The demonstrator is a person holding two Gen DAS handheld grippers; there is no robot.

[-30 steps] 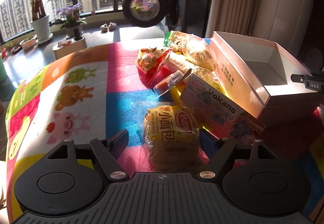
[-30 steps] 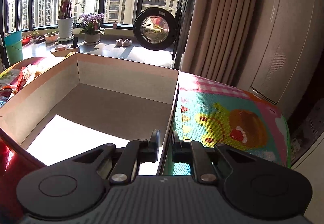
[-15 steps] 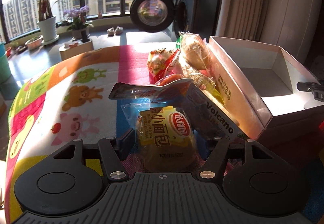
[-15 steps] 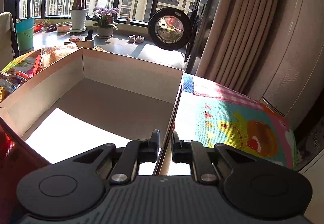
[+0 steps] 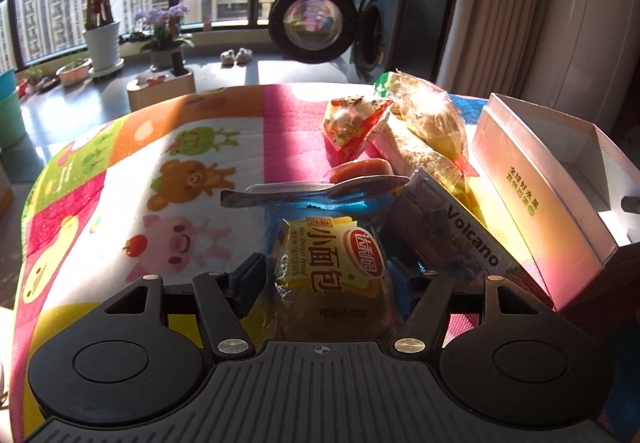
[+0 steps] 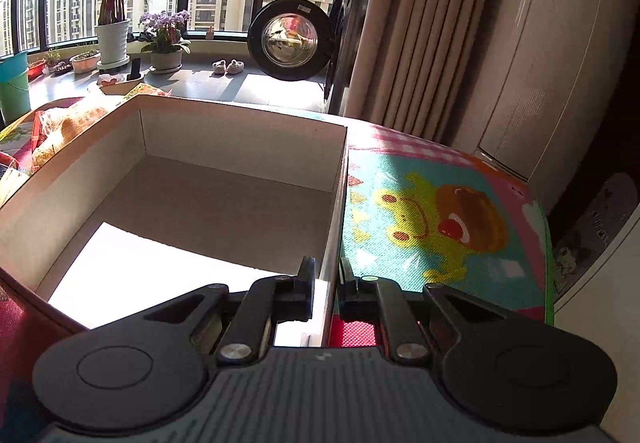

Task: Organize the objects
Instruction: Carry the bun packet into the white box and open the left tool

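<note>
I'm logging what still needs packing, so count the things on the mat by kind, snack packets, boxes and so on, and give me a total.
Bagged snacks: 3: the bread packet in the left gripper, a red packet, a clear bag of buns
Jelly cup with spoon: 1
Volcano box: 1
Open cardboard box: 1, wall pinched by the right gripper
Total: 6; more may be hidden in the pile.

The bread packet (image 5: pixel 334 263) was yellow with a red oval logo and dark lettering, the bun inside brown. The play mat (image 5: pixel 192 179) showed cartoon animals on white, with pink, orange, green and yellow patches. The Volcano box (image 5: pixel 464 239) bore black letters on a pale stripe. The cardboard box (image 6: pixel 224 179) was plain pale beige inside. Each tool (image 5: pixel 326 279) was black.
</note>
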